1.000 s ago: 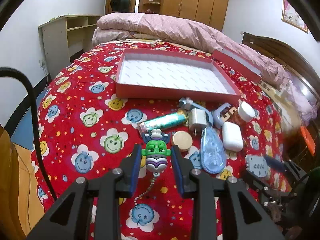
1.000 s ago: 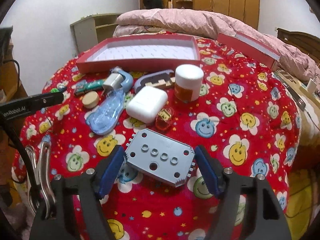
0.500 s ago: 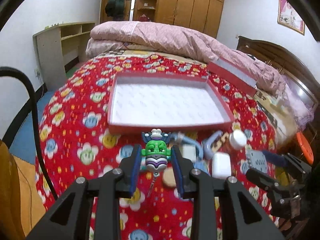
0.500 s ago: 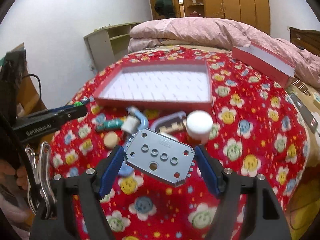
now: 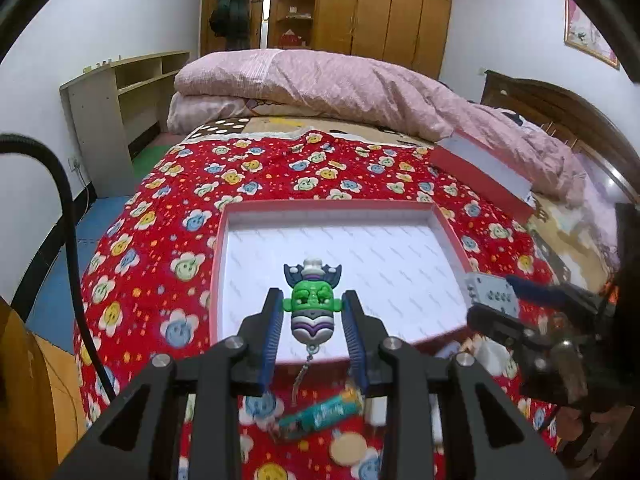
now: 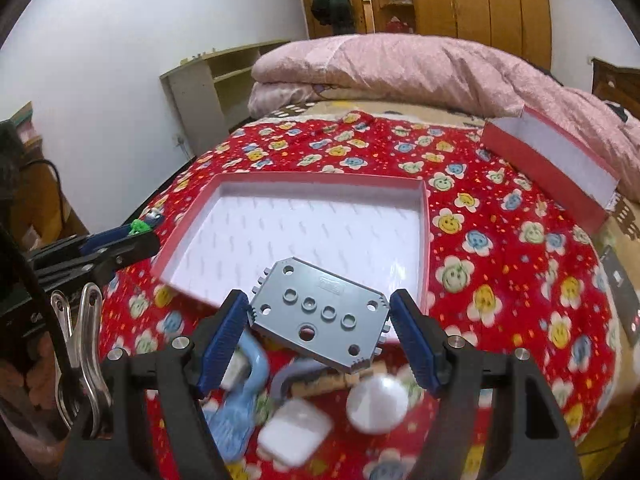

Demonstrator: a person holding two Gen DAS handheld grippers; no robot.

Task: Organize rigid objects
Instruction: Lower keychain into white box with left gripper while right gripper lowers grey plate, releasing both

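Left wrist view. The left tongs [image 5: 313, 334] are clenched on a green charm [image 5: 312, 308], held by its flanks at lower centre of the frame. The charm's long axis runs straight forward along the tongs, head away from the camera, chain hanging from its near end. The red tray [image 5: 218, 264] lies directly ahead and below, in mid-frame; the charm's head sits over the tray's near edge, inside the rim line as seen from here. How high the charm hangs above the tray floor cannot be told. Below the tongs, on the bed, a teal tube [image 5: 322, 414] and a round tan disc [image 5: 349, 450] lie loose, outside the tray.

Right wrist view. The right tongs [image 6: 319, 330] are clenched on a grey plate [image 6: 318, 316], gripped at its two short ends at lower centre of the frame. The plate's long axis lies crosswise, spanning the gap between the pads, tilted down to the right. The tray [image 6: 425, 240] lies ahead, in mid-frame; the plate overlaps its near right corner. Loose items, among them a white case [image 6: 294, 434] and a white-capped jar [image 6: 377, 404], lie below the tongs, blurred.

Judgement: both loads hang at the tray's near edge, the left over the near left part, the right over the near right. Neither is clearly nearer. A short forward carry and descent should place each inside without the tongs crossing.
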